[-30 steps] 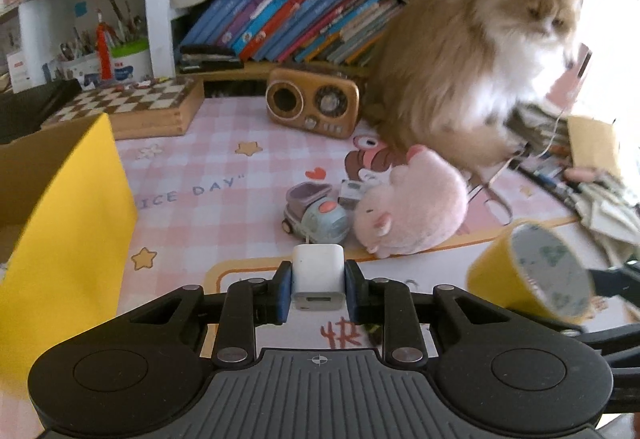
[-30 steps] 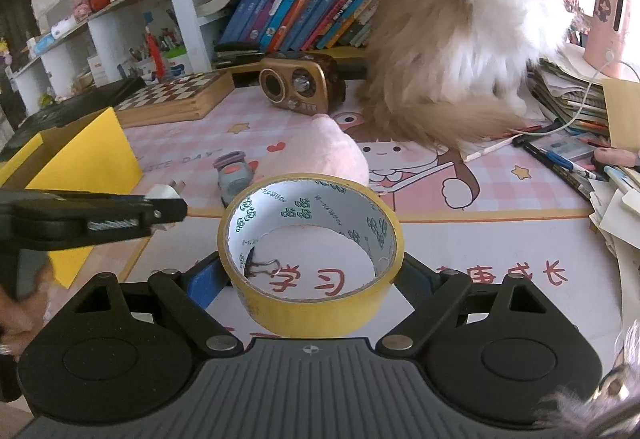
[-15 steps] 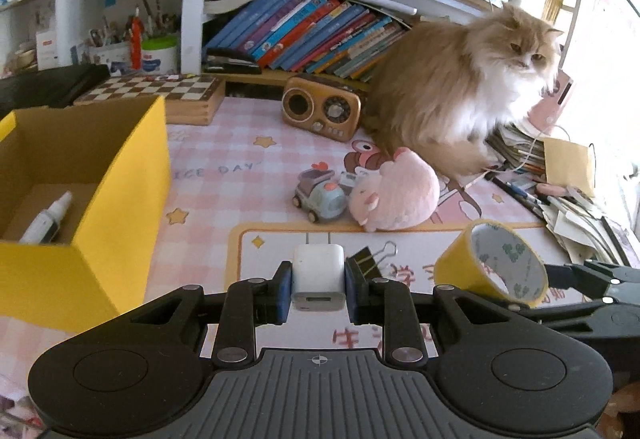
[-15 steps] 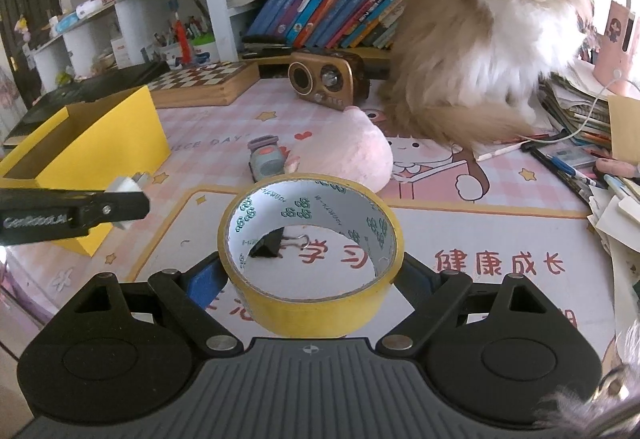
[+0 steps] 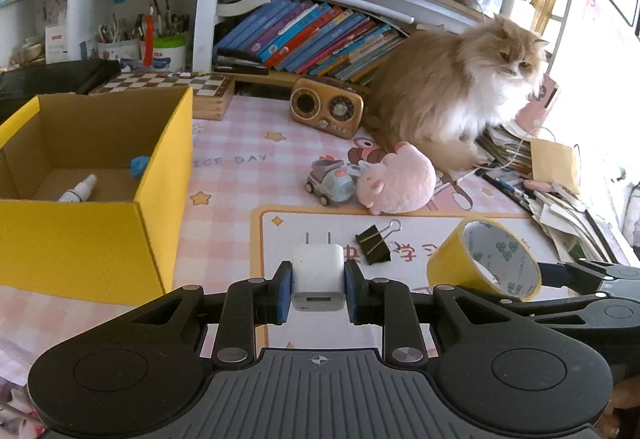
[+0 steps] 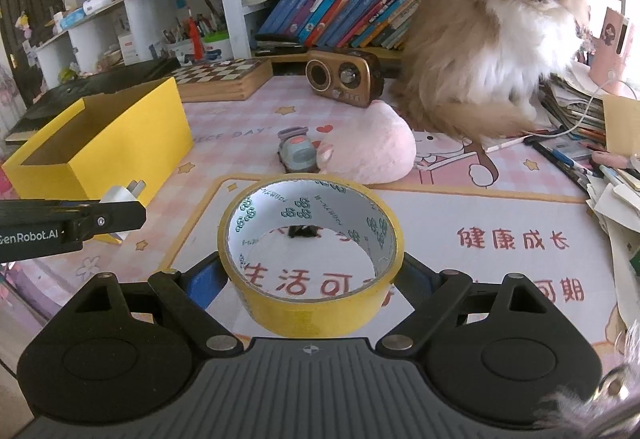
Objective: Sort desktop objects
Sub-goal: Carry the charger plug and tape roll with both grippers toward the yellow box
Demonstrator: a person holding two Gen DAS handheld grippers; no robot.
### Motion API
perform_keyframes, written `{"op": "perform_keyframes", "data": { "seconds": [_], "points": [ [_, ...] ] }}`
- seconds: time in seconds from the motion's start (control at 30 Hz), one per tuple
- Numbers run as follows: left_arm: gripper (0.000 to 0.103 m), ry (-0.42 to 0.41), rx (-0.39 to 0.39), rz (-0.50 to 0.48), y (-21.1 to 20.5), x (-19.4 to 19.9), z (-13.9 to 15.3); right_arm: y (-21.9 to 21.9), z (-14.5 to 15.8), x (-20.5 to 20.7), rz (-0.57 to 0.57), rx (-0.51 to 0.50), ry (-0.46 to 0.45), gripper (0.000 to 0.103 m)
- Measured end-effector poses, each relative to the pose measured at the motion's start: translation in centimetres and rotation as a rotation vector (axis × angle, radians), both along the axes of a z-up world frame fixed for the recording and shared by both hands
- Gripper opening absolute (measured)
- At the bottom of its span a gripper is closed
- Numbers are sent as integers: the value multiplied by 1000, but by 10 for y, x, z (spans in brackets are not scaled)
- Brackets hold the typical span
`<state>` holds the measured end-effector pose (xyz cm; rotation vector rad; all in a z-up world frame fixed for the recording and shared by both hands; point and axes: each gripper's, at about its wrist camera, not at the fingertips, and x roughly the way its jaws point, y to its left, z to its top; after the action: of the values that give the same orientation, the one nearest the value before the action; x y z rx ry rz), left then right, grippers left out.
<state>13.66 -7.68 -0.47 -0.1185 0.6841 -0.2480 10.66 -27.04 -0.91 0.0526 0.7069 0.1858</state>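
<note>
My left gripper point(image 5: 318, 289) is shut on a white plug charger point(image 5: 318, 275), prongs pointing forward, held above the mat. My right gripper point(image 6: 312, 281) is shut on a yellow tape roll point(image 6: 310, 303), its hole facing up; in the left wrist view the same tape roll point(image 5: 486, 259) hangs at the right. The open yellow box point(image 5: 96, 231) stands to the left, with a small white bottle point(image 5: 78, 189) and a blue thing point(image 5: 139, 163) inside. On the mat lie a black binder clip point(image 5: 374, 245), a toy car point(image 5: 330, 185) and a pink plush point(image 5: 396, 183).
A long-haired cat point(image 5: 452, 95) sits at the back right by a small brown radio point(image 5: 326, 107). A chessboard box point(image 5: 180, 87) and shelves of books point(image 5: 312, 35) line the back. Papers and pens point(image 5: 560, 199) pile at the right edge.
Both grippers have drawn back and a little up with their loads. The yellow box now shows its inside, and the binder clip has come into view on the mat.
</note>
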Motion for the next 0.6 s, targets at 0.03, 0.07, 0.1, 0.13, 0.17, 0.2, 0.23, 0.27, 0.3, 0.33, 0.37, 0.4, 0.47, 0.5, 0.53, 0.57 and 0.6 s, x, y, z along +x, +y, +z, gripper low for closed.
{"op": "perform_keyframes", "data": {
  "seconds": [0.03, 0.07, 0.1, 0.13, 0.17, 0.2, 0.23, 0.27, 0.3, 0.33, 0.37, 0.4, 0.47, 0.5, 0.53, 0.57, 0.6],
  "points": [
    [25, -1, -2, -4, 3, -3, 0, 3, 1, -3, -4, -2, -1, 88],
    [25, -1, -4, -6, 6, -7, 0, 6, 1, -6, -6, -4, -1, 88],
    [25, 0, -8, -9, 9, -10, 0, 10, 2, -10, -8, -6, -1, 88],
    [25, 1, -10, -11, 13, -13, 0, 13, 2, -14, -10, -8, -1, 88],
    [25, 2, -13, -13, 16, -17, 0, 17, 2, -17, -11, -9, -1, 88],
    [25, 3, -15, -15, 19, -21, 0, 20, 3, -21, -13, -11, -1, 88],
    [25, 4, -17, -17, 22, -25, 0, 24, 3, -25, -14, -13, -1, 88],
    [25, 6, -19, -19, 26, -29, 0, 27, 4, -29, -16, -14, -1, 88],
    [25, 6, -20, -21, 29, -32, 0, 31, 5, -34, -17, -15, -1, 88],
    [25, 7, -21, -22, 32, -37, 0, 35, 5, -38, -19, -17, 0, 88],
    [25, 7, -22, -23, 36, -40, 0, 39, 6, -42, -21, -17, 1, 88],
    [25, 7, -23, -25, 39, -45, 1, 43, 6, -47, -23, -18, 2, 88],
    [25, 8, -23, -29, 46, -54, 1, 50, 5, -56, -26, -18, 5, 88],
    [25, 9, -23, -32, 49, -58, 1, 53, 5, -60, -27, -18, 7, 88],
    [25, 10, -23, -34, 52, -62, 1, 57, 5, -65, -29, -18, 9, 88],
    [25, 11, -23, -37, 55, -67, 0, 62, 5, -70, -30, -17, 11, 88],
    [25, 13, -23, -39, 58, -71, 0, 65, 5, -74, -31, -17, 12, 88]
  ]
}}
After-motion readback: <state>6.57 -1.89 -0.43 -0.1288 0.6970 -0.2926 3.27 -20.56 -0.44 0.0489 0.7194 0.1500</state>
